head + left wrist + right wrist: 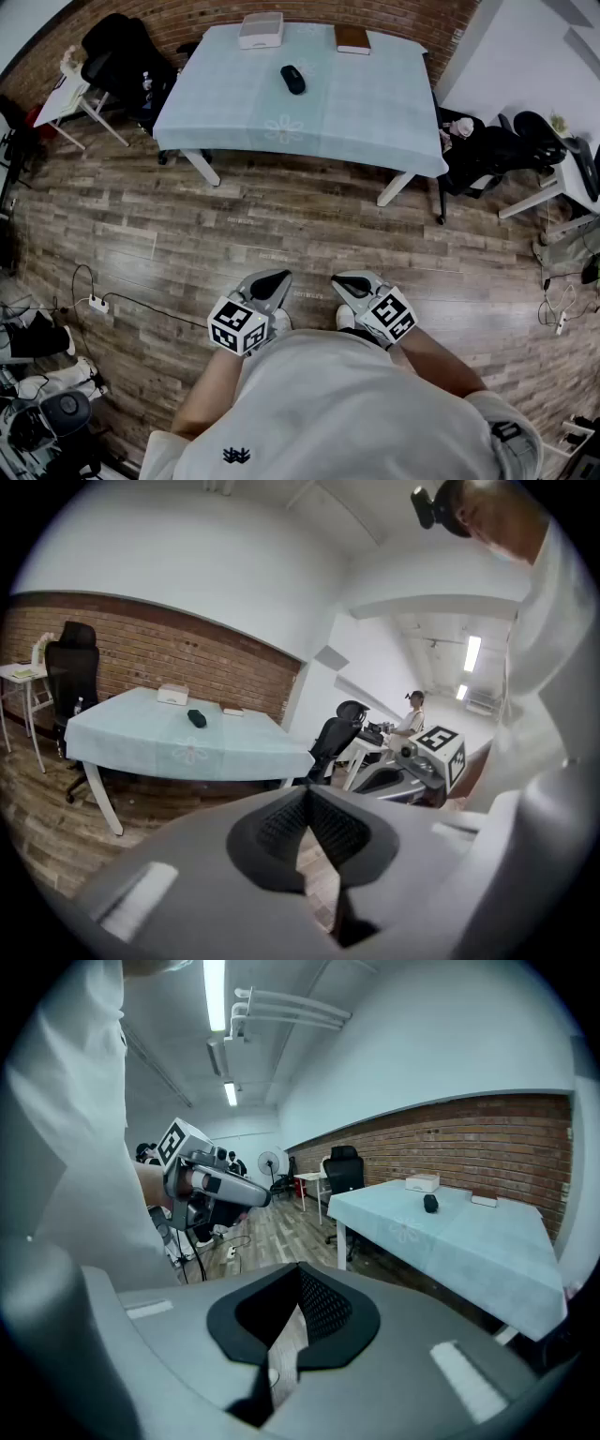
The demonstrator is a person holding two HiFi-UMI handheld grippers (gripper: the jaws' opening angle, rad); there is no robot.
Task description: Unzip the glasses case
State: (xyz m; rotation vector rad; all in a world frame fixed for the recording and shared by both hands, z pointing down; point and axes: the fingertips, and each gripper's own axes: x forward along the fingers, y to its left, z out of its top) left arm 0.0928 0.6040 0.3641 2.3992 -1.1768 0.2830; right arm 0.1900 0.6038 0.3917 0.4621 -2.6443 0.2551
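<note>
The glasses case (292, 79) is a small dark oval lying on the light-blue-covered table (375, 122), far ahead of me across the wooden floor. Both gripper views also catch the case (196, 718) (430, 1204) as a dark spot on the cloth. My left gripper (274, 280) and right gripper (348, 281) are held close to my body, side by side and well short of the table. Each has its jaws shut with nothing between them. The left gripper's fingertips (307, 795) meet at the tip, and so do the right gripper's (298, 1276).
A white box (261, 29) and a brown book (352, 38) lie at the table's far edge. Black office chairs stand at the table's left (122, 52) and right (487, 150). A power strip with cables (94, 302) lies on the floor at my left.
</note>
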